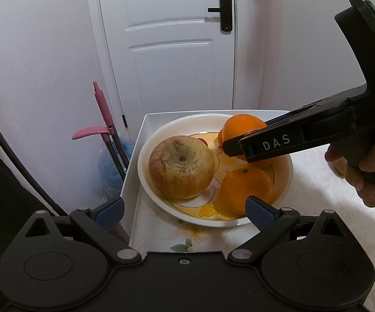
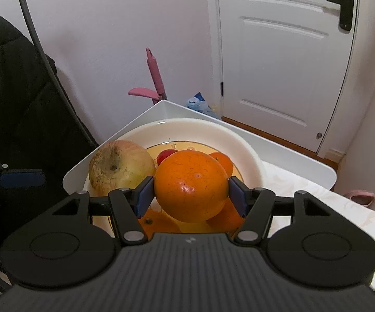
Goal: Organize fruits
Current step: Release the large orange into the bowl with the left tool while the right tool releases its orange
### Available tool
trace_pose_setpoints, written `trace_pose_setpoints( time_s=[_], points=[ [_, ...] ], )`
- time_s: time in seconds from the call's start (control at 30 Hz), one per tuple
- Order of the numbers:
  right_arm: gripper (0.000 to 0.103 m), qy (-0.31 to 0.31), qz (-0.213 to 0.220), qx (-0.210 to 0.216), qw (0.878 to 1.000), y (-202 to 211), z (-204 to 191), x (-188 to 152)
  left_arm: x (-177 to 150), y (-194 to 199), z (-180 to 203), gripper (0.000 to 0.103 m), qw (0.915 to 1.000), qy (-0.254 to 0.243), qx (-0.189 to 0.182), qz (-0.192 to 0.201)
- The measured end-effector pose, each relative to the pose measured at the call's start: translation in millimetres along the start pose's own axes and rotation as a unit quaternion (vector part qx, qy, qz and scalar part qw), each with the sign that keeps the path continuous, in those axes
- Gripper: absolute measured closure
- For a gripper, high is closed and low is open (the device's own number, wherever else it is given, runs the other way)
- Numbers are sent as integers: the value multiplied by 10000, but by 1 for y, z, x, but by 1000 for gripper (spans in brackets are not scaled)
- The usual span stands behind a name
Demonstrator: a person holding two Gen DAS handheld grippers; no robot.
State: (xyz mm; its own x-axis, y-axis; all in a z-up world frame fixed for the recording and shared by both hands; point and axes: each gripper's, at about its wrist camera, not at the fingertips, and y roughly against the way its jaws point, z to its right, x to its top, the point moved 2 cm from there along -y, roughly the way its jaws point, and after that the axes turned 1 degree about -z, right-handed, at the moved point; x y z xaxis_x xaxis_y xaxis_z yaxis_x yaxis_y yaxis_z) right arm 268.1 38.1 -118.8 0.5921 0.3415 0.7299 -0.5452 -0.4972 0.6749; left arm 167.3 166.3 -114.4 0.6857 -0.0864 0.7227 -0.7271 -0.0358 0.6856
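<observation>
Setting orange (image 2: 191, 184) into bowl (image 2: 242, 140) | right gripper (image 2: 191, 195) pads hug it, above other fruit | left gripper (image 1: 184, 212) wide, empty, bowl just ahead | tip: lower into a gap before letting go, else it rolls

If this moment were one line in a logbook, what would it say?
right gripper: orange between pads, over bowl | left gripper: open, empty | in bowl: apple, more oranges
</observation>
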Motion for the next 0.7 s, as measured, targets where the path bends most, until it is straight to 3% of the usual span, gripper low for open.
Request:
trace_pose_setpoints(
  time_s=[0.1,0.7],
  points=[
    [0,27,280,-30,9996,10,-3,1,-2,0,-1,2,10000,27,-11,-18],
    [0,-314,350,-377,9982,63,-12,-3,2,18,2,2,10000,-42,45,63]
  ],
)
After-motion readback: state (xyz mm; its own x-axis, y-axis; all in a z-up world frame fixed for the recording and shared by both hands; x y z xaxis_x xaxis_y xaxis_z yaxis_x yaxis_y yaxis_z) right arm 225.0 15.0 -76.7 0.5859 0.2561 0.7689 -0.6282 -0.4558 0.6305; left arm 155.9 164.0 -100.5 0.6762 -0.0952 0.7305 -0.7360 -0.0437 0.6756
